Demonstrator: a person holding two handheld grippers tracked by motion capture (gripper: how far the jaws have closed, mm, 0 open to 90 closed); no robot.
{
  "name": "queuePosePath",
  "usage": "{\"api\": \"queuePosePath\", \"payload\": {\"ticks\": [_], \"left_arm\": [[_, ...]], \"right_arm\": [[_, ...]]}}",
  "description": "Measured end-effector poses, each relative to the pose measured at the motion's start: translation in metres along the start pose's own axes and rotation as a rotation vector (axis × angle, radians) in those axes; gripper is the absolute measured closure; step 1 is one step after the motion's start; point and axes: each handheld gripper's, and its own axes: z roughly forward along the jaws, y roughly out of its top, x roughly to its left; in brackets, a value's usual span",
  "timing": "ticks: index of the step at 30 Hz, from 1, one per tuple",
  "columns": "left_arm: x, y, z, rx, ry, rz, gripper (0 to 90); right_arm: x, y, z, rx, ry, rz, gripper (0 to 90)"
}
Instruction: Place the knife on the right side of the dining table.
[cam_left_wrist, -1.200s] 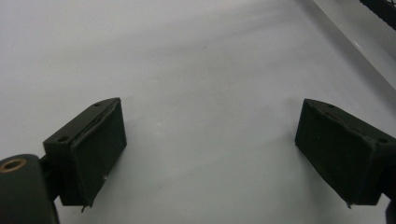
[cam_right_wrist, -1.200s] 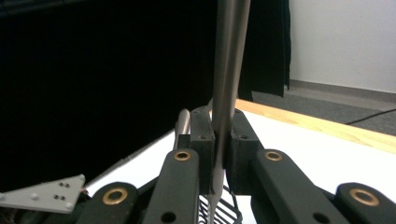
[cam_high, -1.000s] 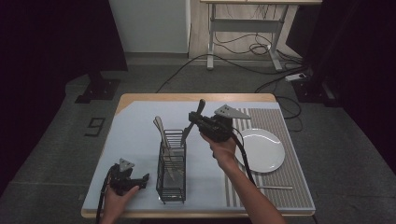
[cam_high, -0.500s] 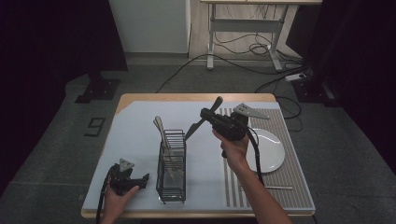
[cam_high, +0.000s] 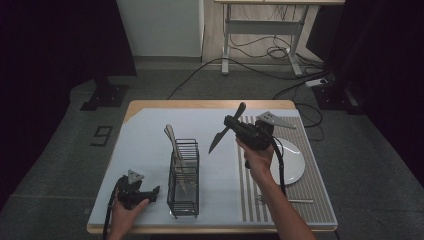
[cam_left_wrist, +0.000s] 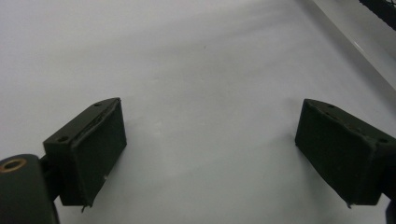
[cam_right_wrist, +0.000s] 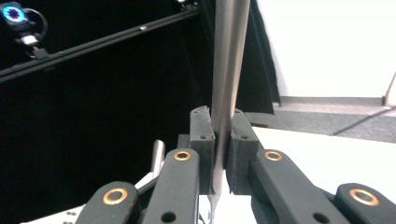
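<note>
My right gripper (cam_high: 231, 123) is held above the table's middle, shut on a metal knife (cam_high: 220, 138) whose blade slants down to the left. In the right gripper view the pads (cam_right_wrist: 201, 140) clamp the knife's flat handle (cam_right_wrist: 229, 60), which runs up out of the frame. A black wire cutlery rack (cam_high: 184, 177) stands left of it with some metal utensils (cam_high: 172, 137) sticking up. My left gripper (cam_high: 145, 192) rests on the white mat at the front left, open, its jaws wide apart over the bare mat (cam_left_wrist: 205, 70) with nothing between them.
A white plate (cam_high: 295, 162) lies on the striped drying mat (cam_high: 320, 200) at the right. A thin utensil (cam_high: 290, 201) lies on that mat near the front edge. Beyond the table are a desk frame and cables on the floor.
My right gripper has carried the knife to the right, away from the rack and towards the striped mat. The left gripper has stayed put.
</note>
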Motion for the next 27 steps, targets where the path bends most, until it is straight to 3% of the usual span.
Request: {"api": "queuePosePath", "payload": {"ticks": [9,16,27], "left_arm": [[0.0,0.0,0.0,0.003,0.0,0.001,8.3],[0.0,0.0,0.0,0.002,0.0,0.0,8.4],[0.0,0.0,0.0,0.001,0.0,-0.001,8.4]], "right_arm": [[-0.027,-0.017,0.007,0.047,-0.092,0.014,83.4],[-0.038,-0.023,0.011,0.064,-0.153,-0.014,83.4],[-0.057,-0.024,0.009,0.07,-0.217,-0.004,83.4]]}}
